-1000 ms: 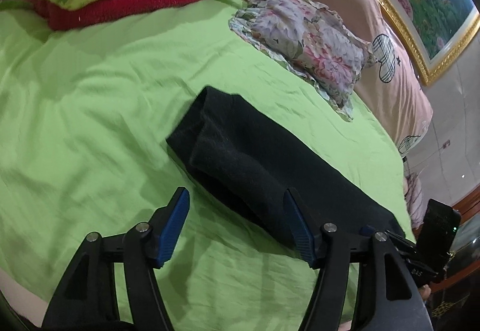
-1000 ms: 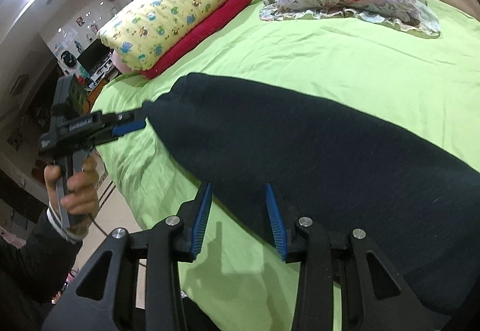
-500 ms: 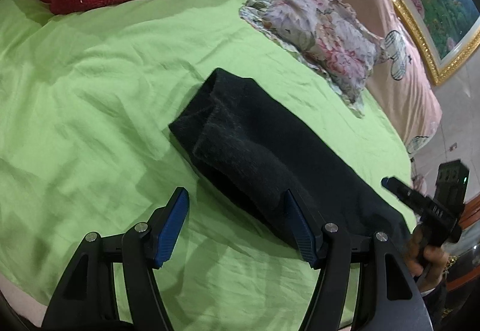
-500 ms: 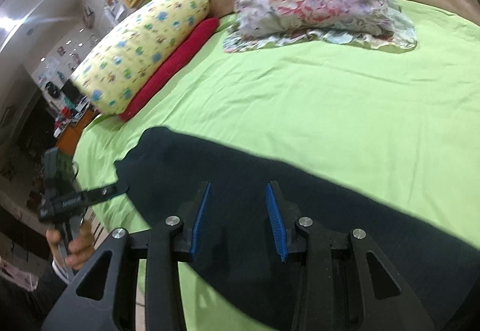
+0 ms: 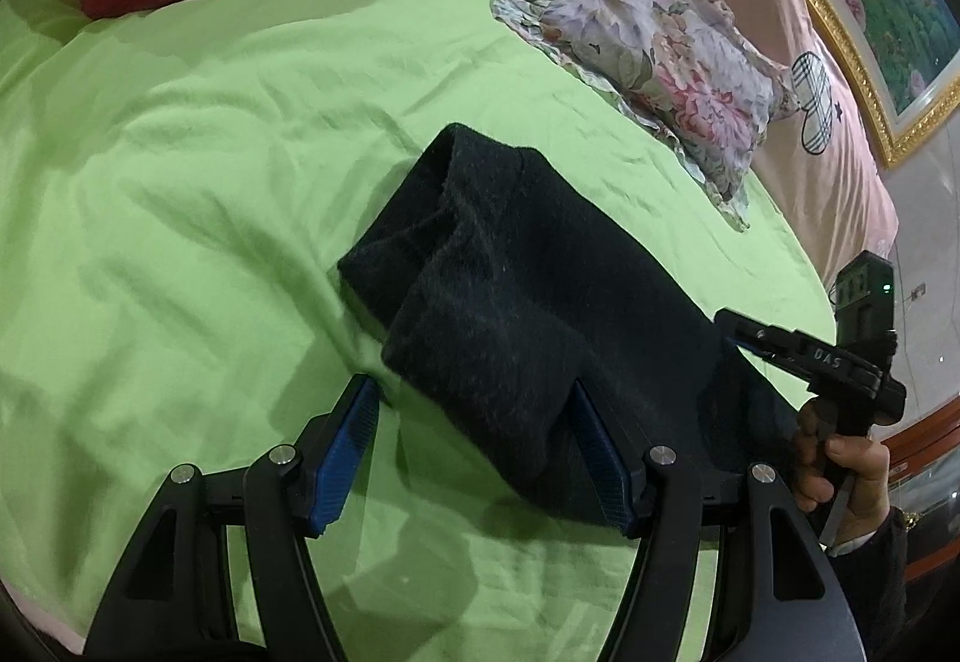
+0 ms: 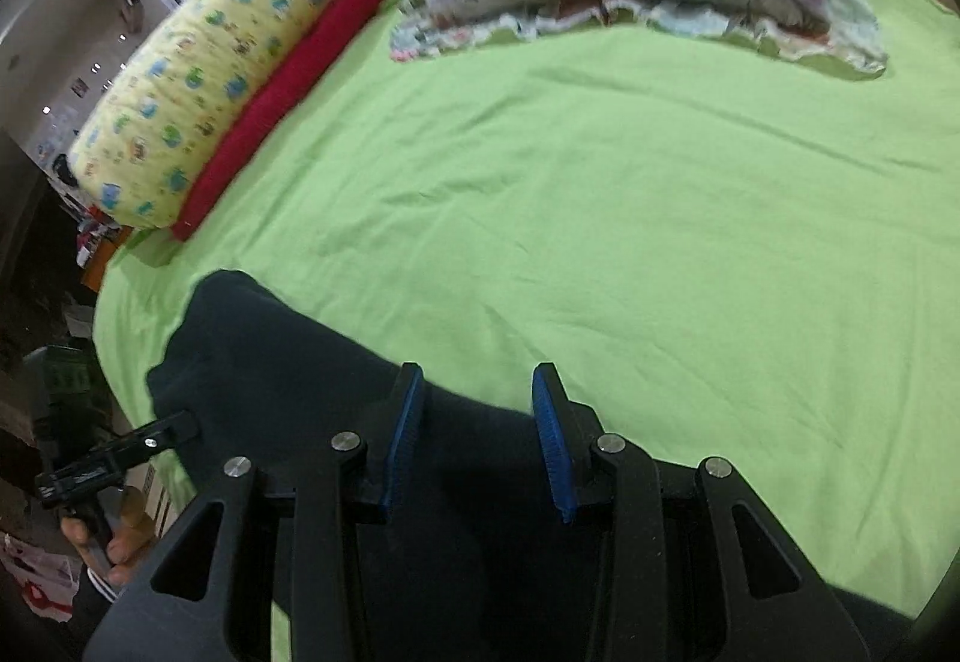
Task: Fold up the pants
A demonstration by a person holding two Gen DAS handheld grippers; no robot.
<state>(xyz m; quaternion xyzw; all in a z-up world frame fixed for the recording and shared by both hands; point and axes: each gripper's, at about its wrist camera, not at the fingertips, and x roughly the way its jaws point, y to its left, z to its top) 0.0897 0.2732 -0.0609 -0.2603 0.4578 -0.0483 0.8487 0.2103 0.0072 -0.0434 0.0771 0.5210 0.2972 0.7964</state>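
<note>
Both claws are hovering with their blue pads apart, gripping nothing. My left gripper [image 5: 474,446] is standing wider, and the black pants [image 5: 528,302] are lying just ahead of it, their near fold running between its fingers toward the right-hand pad. My right gripper [image 6: 477,431] is hanging above the pants [image 6: 288,362] near their far edge. They are looking like a dark, fuzzy strip, doubled over lengthwise, stretching across the green sheet [image 6: 600,182].
</note>
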